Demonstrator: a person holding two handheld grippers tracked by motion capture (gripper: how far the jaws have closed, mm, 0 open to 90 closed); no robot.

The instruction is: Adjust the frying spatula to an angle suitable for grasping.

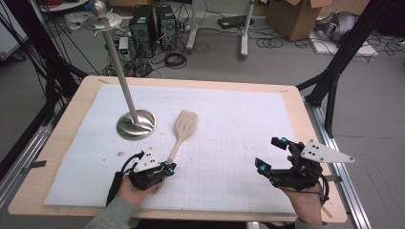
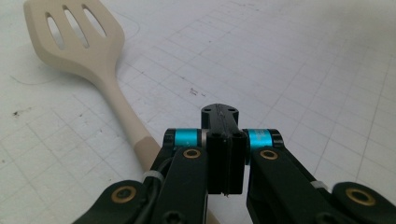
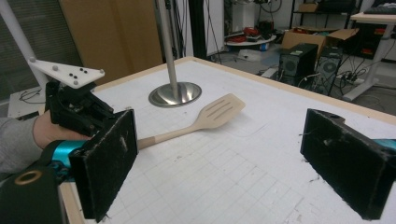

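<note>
The left gripper has its fingers pressed flat together, holding nothing. The beige slotted plastic spatula lies on the white gridded counter, its handle just left of those fingers in the left gripper view. The right gripper hovers with fingers wide apart and empty, and its view shows the spatula's full length before a steel pole stand.

Your left gripper was black with cyan bands and brass rivets behind the jaws. The spatula left of those jaws was plain cream-beige, slotted. The mat under them was white with a faint grey grid. Your right gripper had matte black pads; the stand base beyond was silver.
</note>
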